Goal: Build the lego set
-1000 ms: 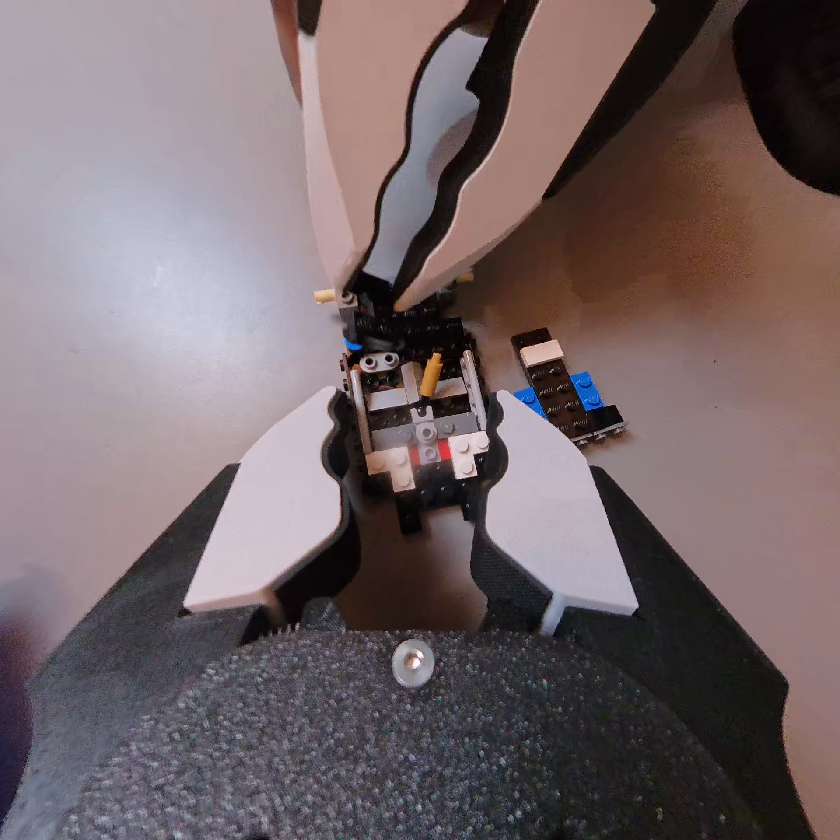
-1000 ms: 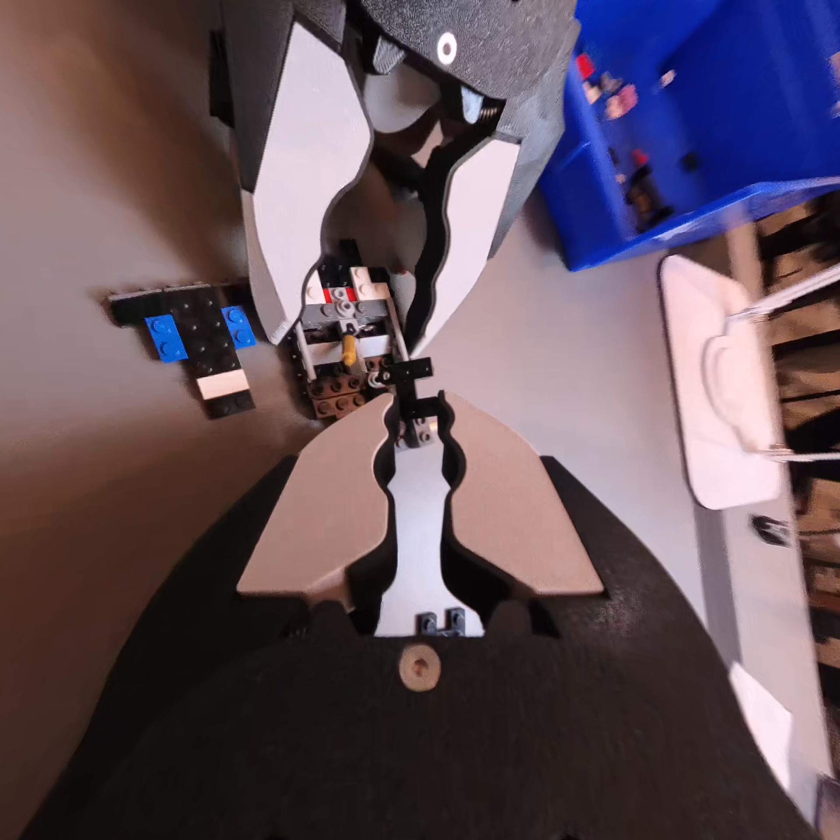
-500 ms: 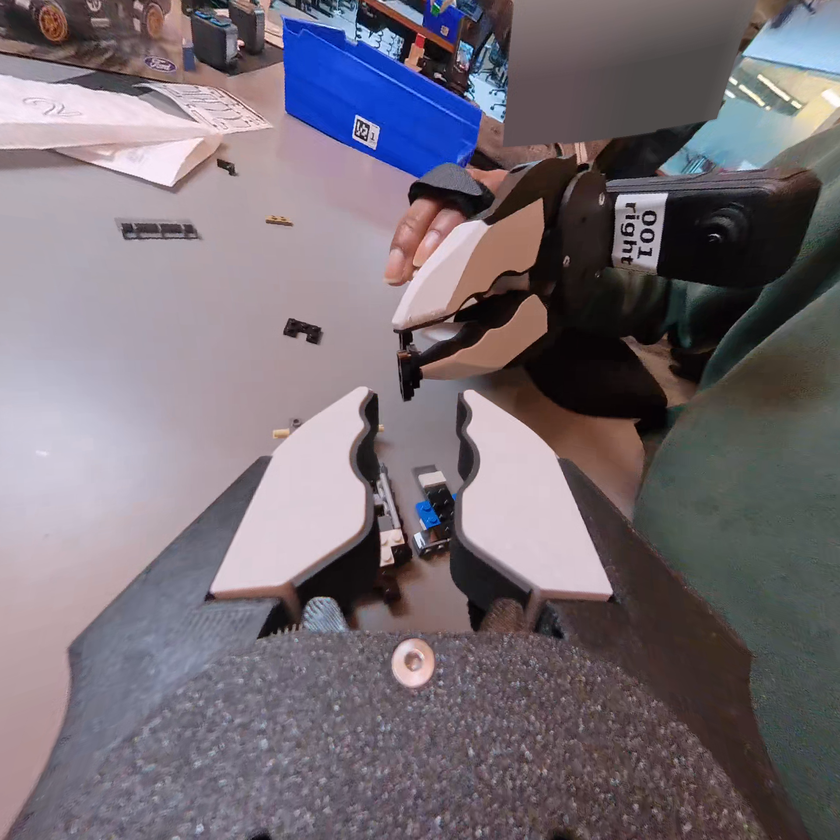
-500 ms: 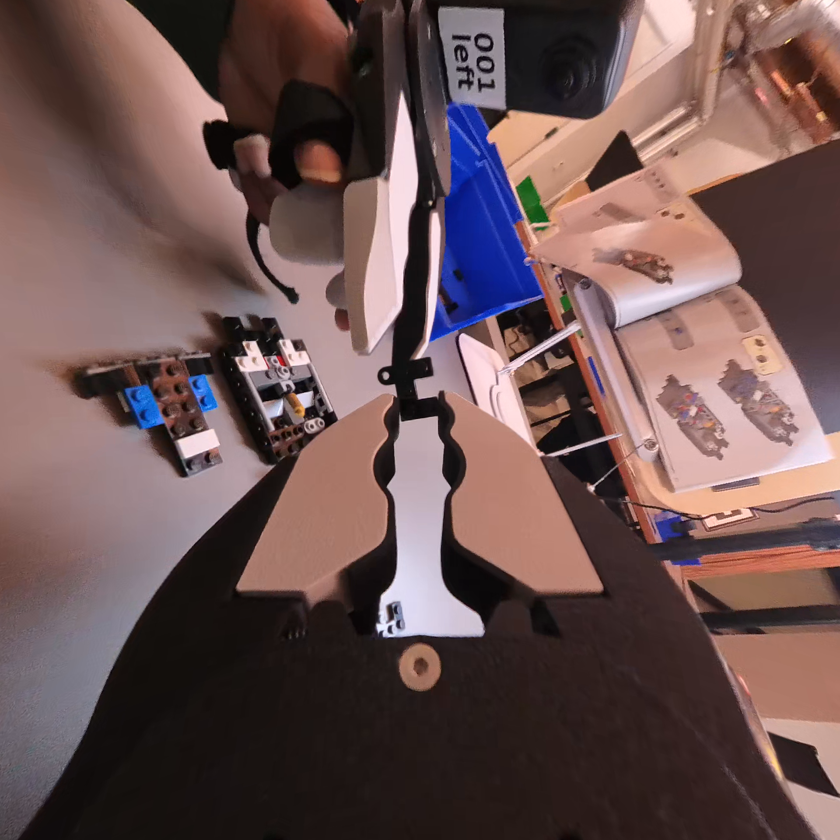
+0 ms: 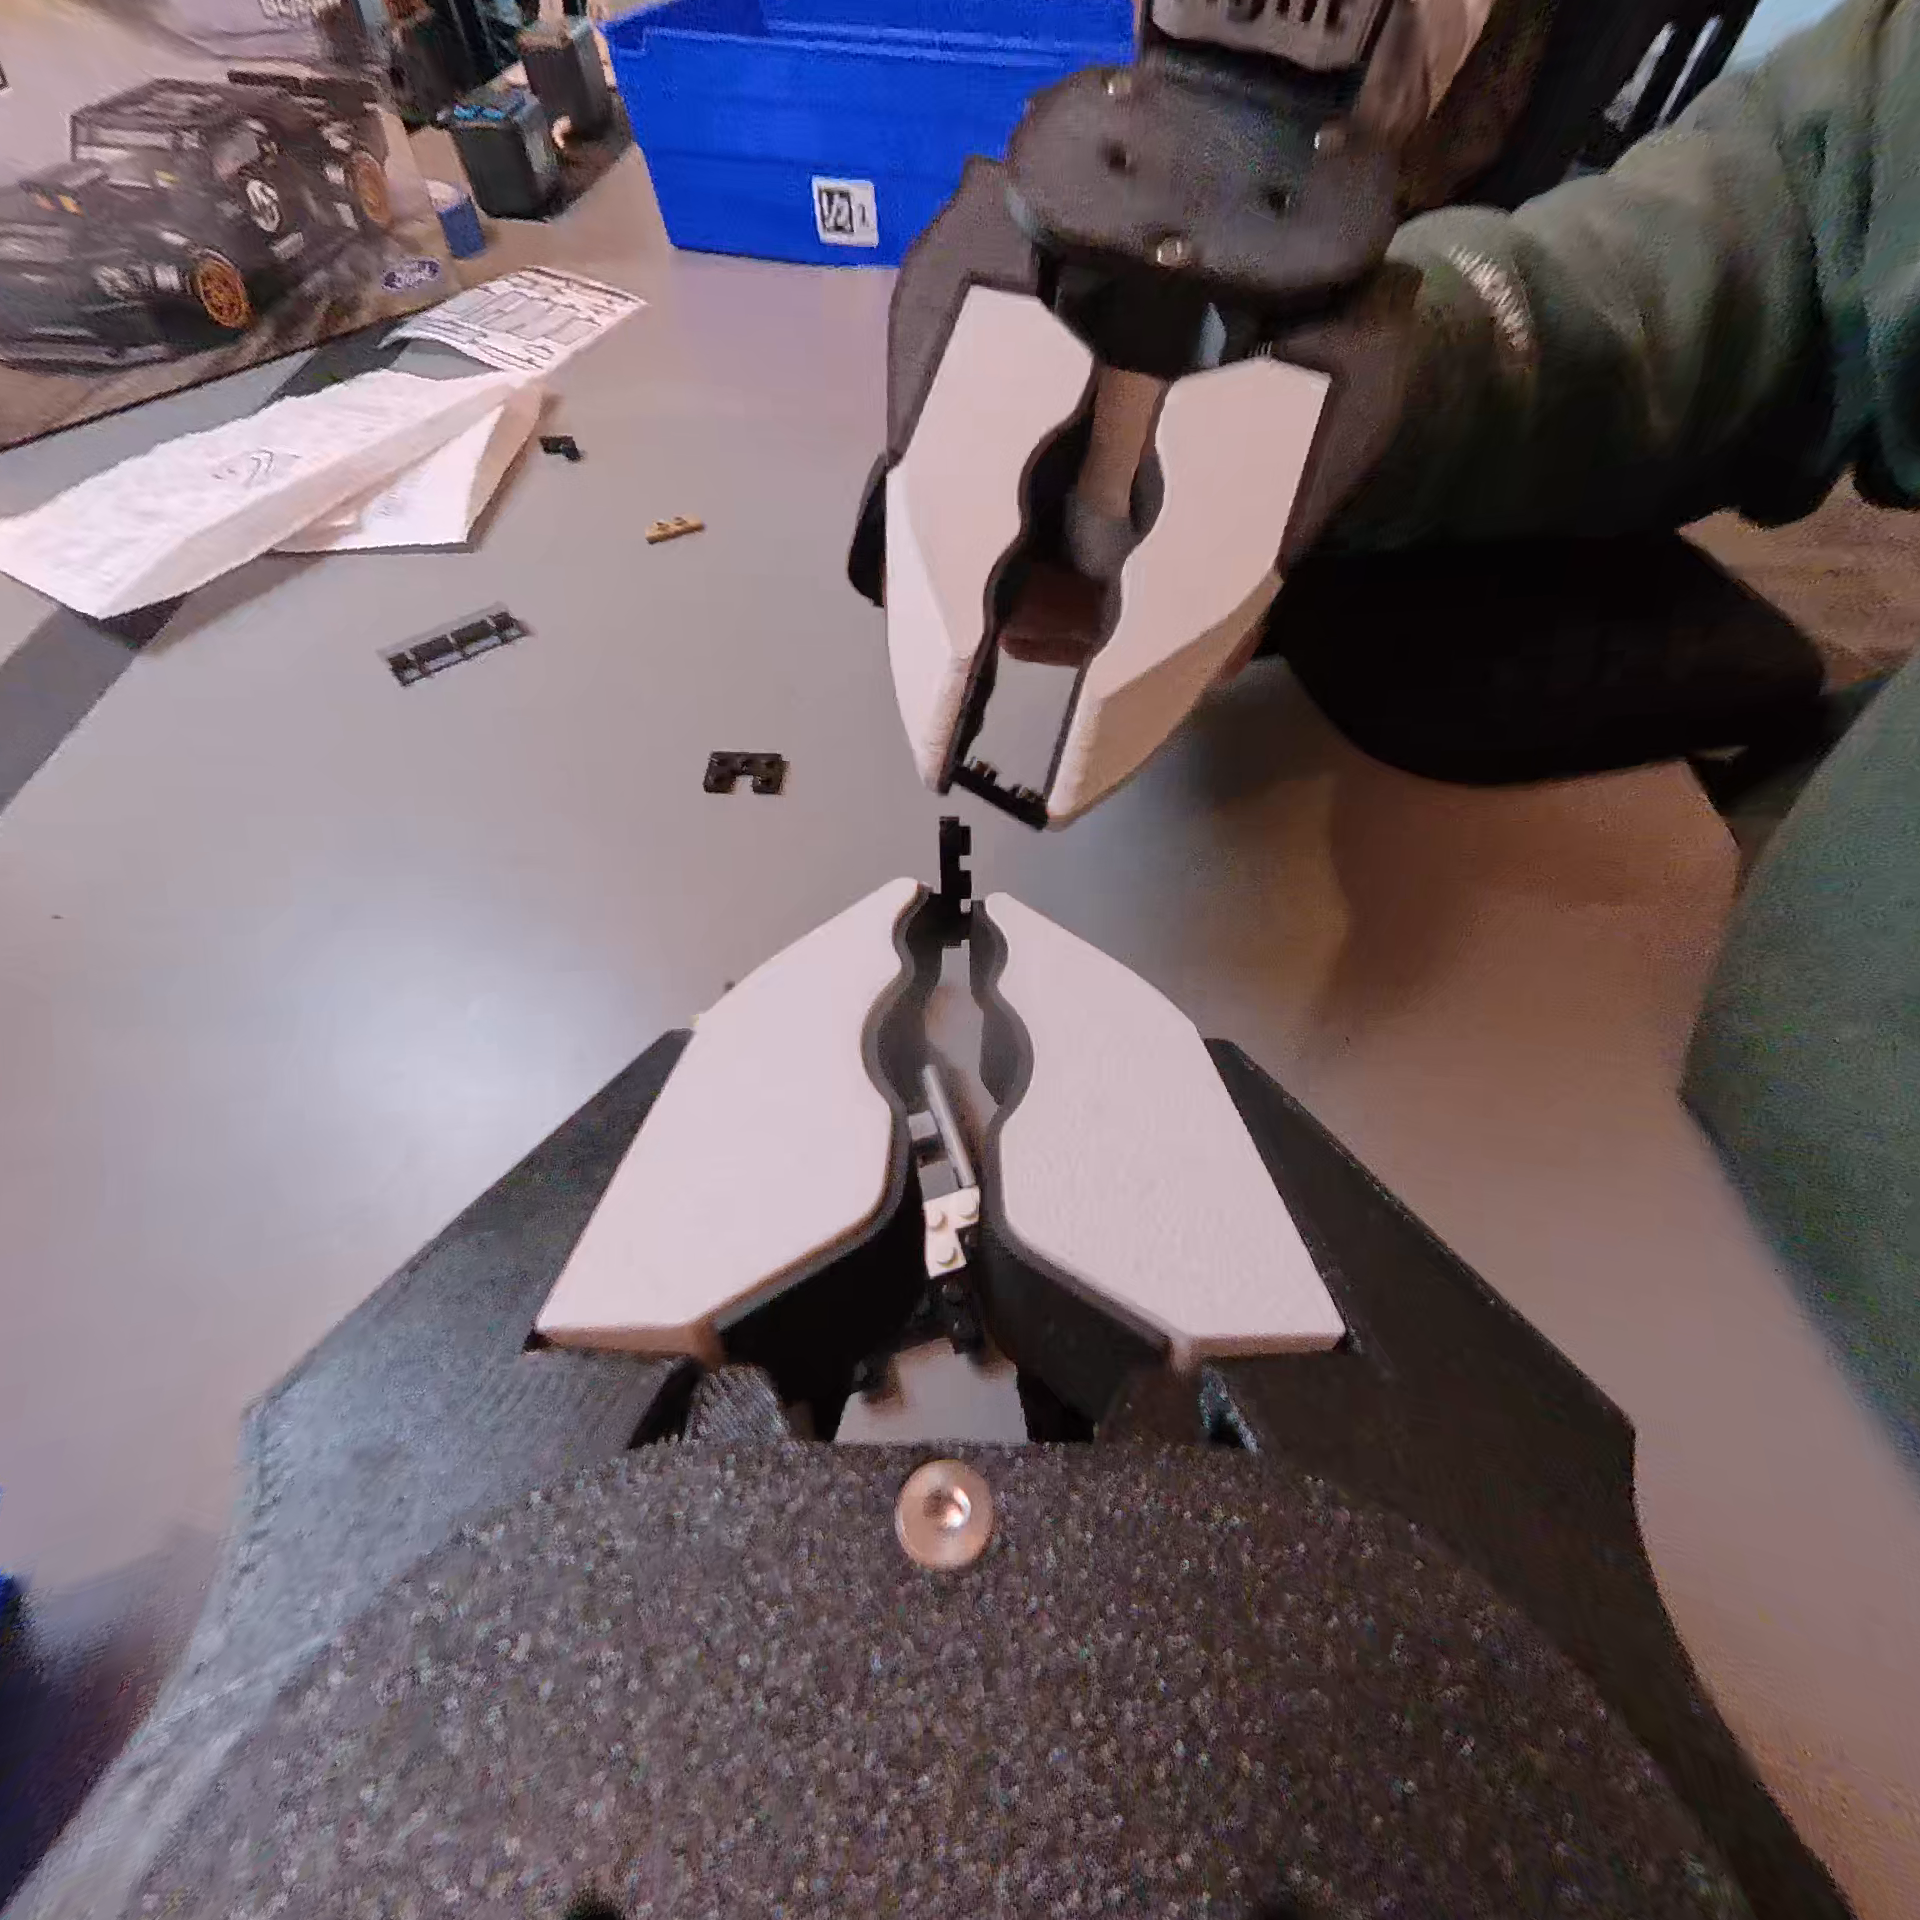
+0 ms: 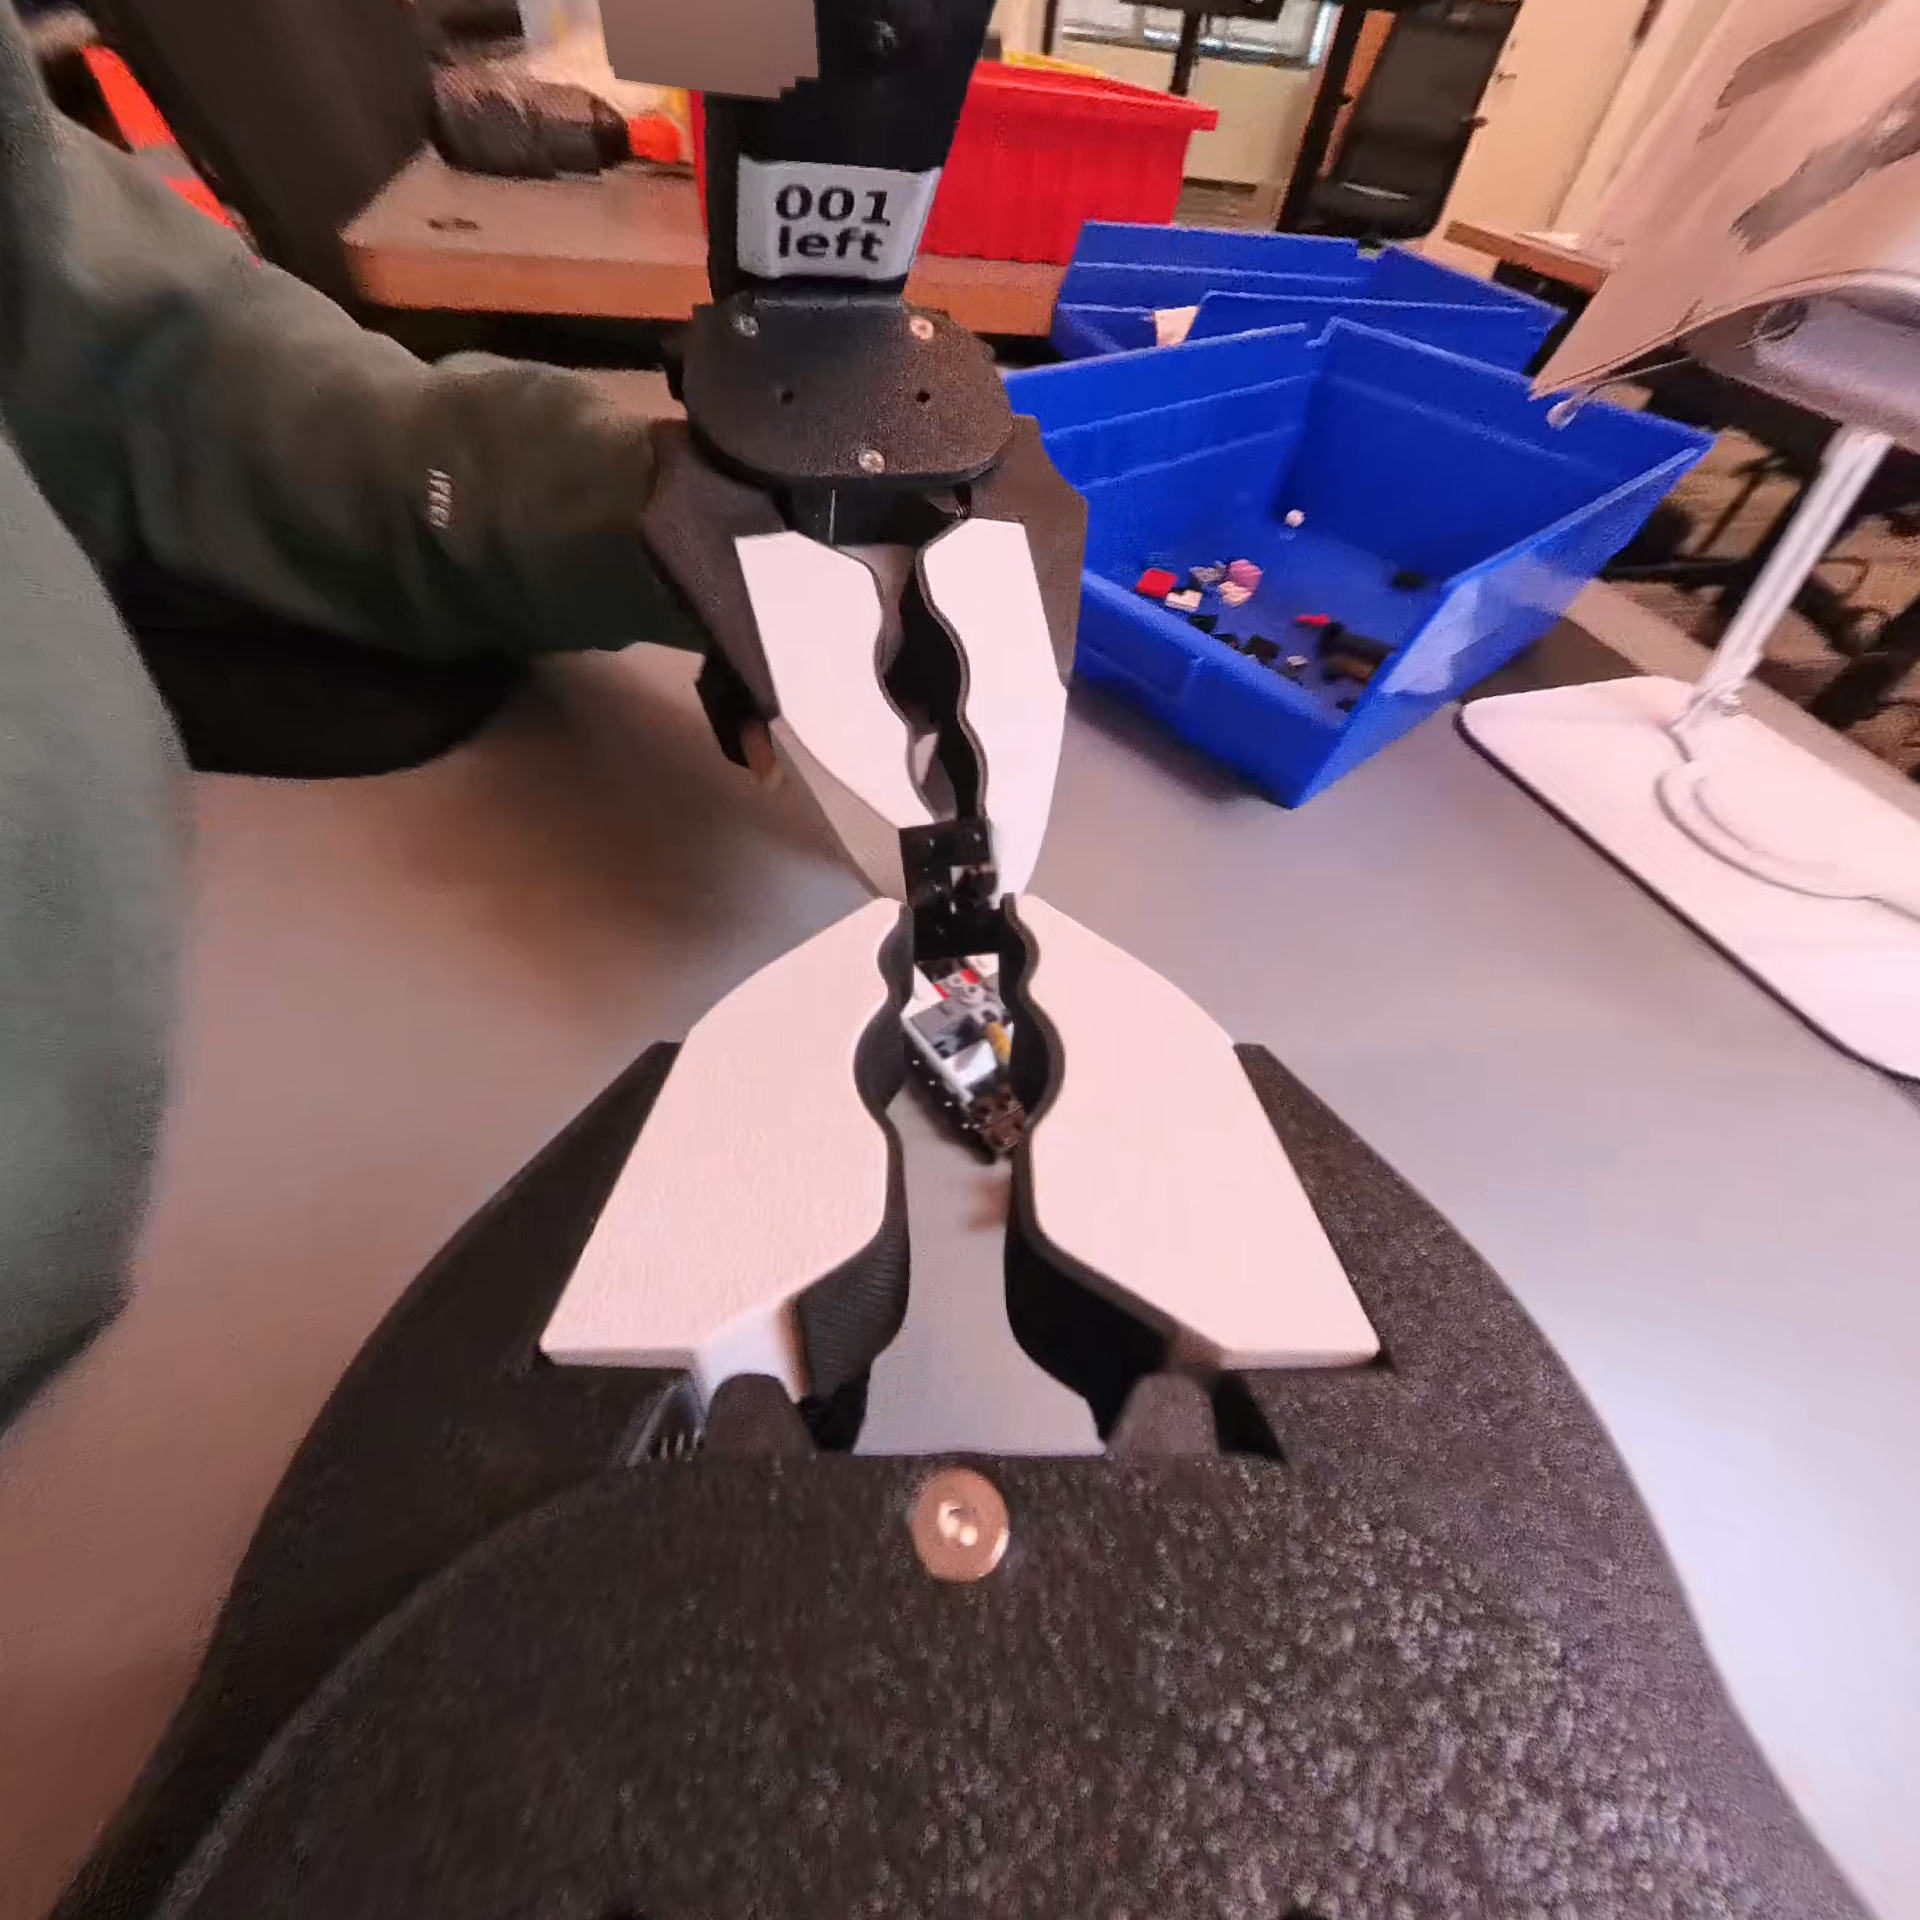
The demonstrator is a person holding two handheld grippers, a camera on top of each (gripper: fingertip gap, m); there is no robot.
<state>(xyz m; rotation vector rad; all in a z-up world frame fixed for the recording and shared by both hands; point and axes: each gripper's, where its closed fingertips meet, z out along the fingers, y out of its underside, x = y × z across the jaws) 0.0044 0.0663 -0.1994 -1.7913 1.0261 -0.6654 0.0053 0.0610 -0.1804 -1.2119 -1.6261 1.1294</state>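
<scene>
the left gripper (image 5: 948, 902) is clenched on a small black brick piece (image 5: 954, 858), held upright off the grey table (image 5: 312, 987) so its free end faces the right gripper (image 5: 995, 800). the right gripper grasps a second black brick piece (image 5: 1000, 798) flat across its tips; whether the two pieces touch cannot be told. a partly built brick chassis (image 6: 961, 1049) lies on the table below. far right, a blue bin (image 6: 1351, 582) holds scattered loose bricks; a second blue bin (image 5: 873, 114) stands far back.
</scene>
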